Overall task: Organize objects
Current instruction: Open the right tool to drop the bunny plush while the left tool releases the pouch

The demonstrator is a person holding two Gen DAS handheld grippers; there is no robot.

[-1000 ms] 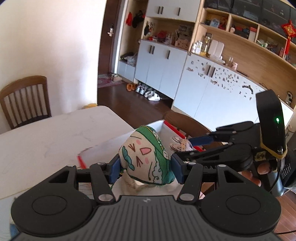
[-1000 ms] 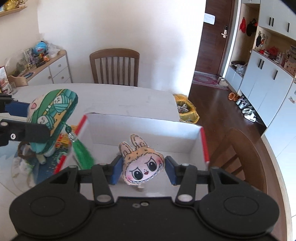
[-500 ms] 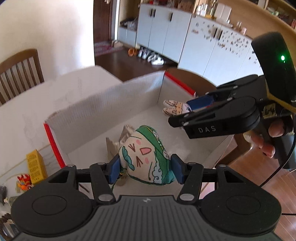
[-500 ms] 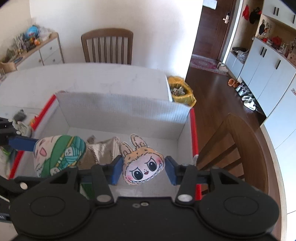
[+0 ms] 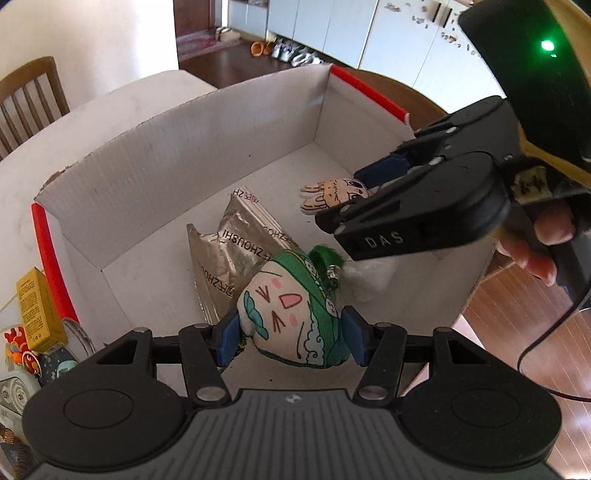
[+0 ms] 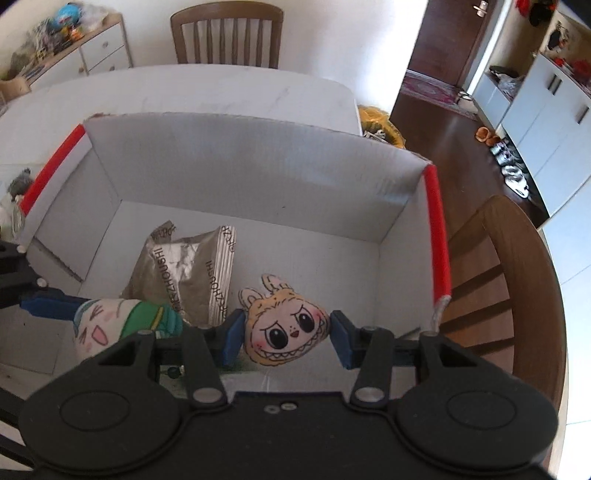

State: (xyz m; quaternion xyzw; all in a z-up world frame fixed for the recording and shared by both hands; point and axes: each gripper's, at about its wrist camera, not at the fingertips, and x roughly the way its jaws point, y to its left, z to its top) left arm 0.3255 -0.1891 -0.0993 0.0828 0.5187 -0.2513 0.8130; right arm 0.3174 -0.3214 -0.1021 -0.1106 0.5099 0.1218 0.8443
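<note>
A white cardboard box [image 5: 207,147] with red-edged flaps stands on the table; it also shows in the right wrist view [image 6: 258,162]. My left gripper [image 5: 290,338] is shut on a green-and-cream cat-face pouch [image 5: 291,317], low inside the box. The pouch also shows in the right wrist view [image 6: 118,321]. My right gripper [image 6: 286,338] is shut on a yellow rabbit-eared monster plush [image 6: 286,325], also inside the box. The plush shows in the left wrist view [image 5: 332,192]. A silver foil packet [image 5: 229,251] lies on the box floor, also seen by the right wrist [image 6: 184,266].
Left of the box on the table are a yellow carton [image 5: 37,306] and small colourful items [image 5: 18,354]. A wooden chair [image 6: 491,280] stands right of the box, another [image 6: 225,33] behind the table. A white tissue-like lump [image 5: 365,277] lies in the box.
Both grippers have dropped lower into the box with their toys. The cat-face pouch has tilted and now sits near the box floor beside the foil packet.
</note>
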